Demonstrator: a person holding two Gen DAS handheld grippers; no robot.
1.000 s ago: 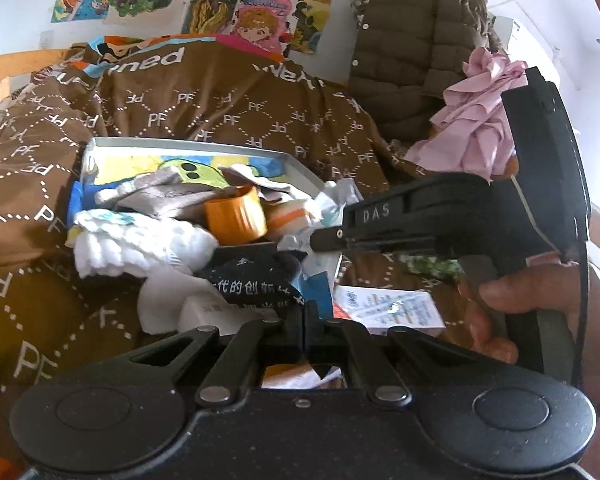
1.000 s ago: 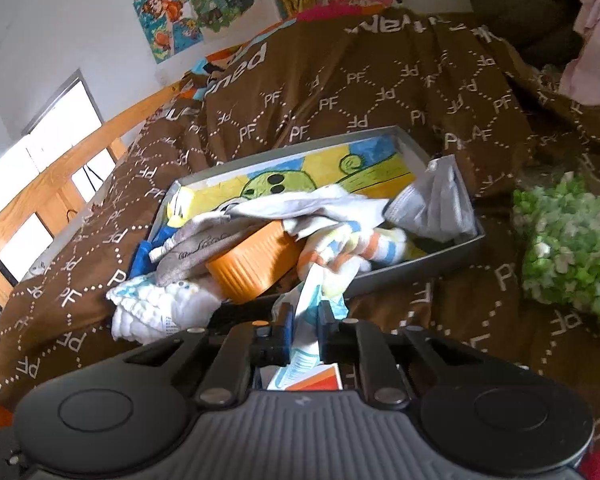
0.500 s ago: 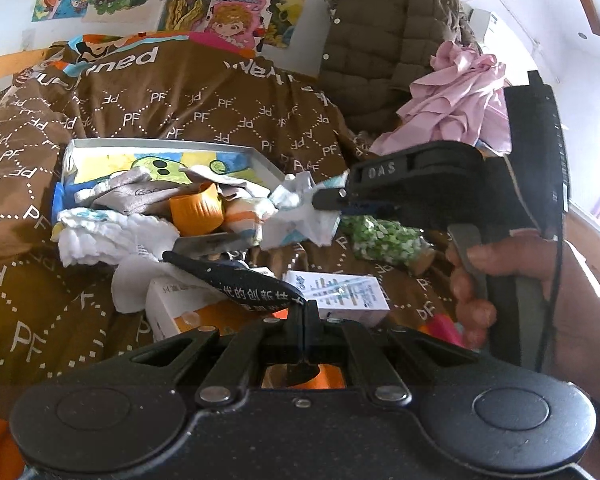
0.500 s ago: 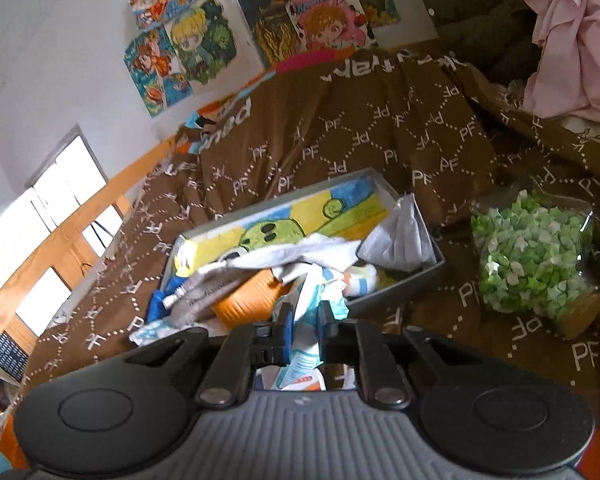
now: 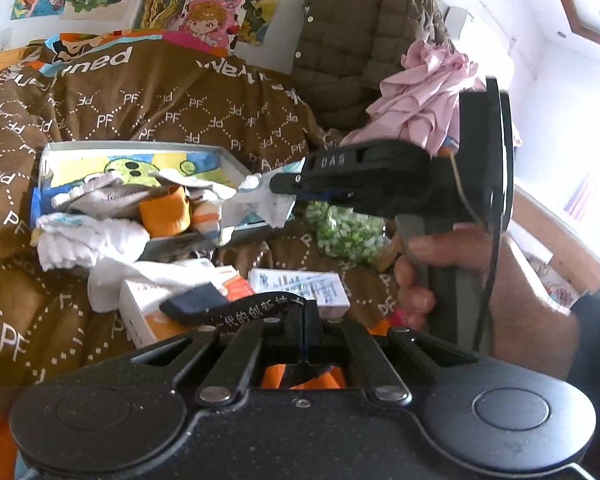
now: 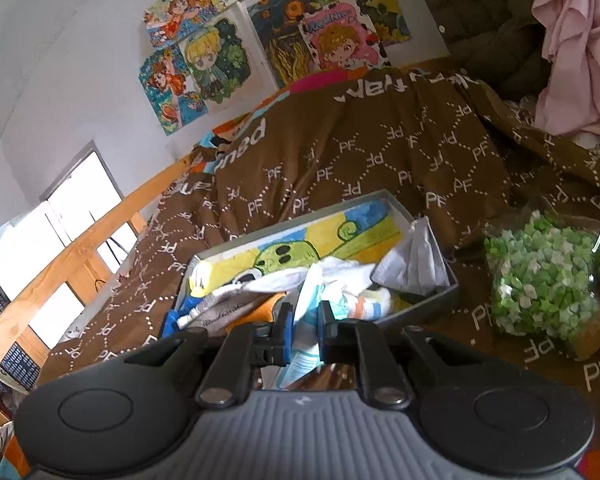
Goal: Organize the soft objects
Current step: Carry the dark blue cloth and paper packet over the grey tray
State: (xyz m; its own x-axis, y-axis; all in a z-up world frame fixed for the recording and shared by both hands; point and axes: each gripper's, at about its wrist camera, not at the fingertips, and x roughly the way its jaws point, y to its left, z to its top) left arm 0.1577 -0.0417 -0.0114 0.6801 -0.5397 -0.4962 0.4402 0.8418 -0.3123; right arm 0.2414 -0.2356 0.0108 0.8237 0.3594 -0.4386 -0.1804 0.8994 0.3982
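A: Where the brown bedspread [image 6: 380,160] lies over the bed, crowded all around: jar of green paper stars [image 6: 540,276] just right of the grey box [image 6: 420,308], two small cartons [image 5: 300,286] and a white cloth [image 5: 112,280] in front of it.

B: Blocked at the back by a quilted jacket [image 5: 360,28] and pink garment [image 5: 424,100]; wooden rail [image 6: 72,248] along the left edge. Open bedspread only beyond the box.

A: In the box: orange cup [image 5: 165,214], striped sock [image 5: 210,218], grey and white cloths heaped.

B: Right hand-held gripper [image 6: 305,322] clamped on a pale printed cloth [image 6: 312,296], raised over the box's near edge. Left hand-held gripper [image 5: 305,320] closed narrow on a black printed strap [image 5: 244,308] above the cartons.
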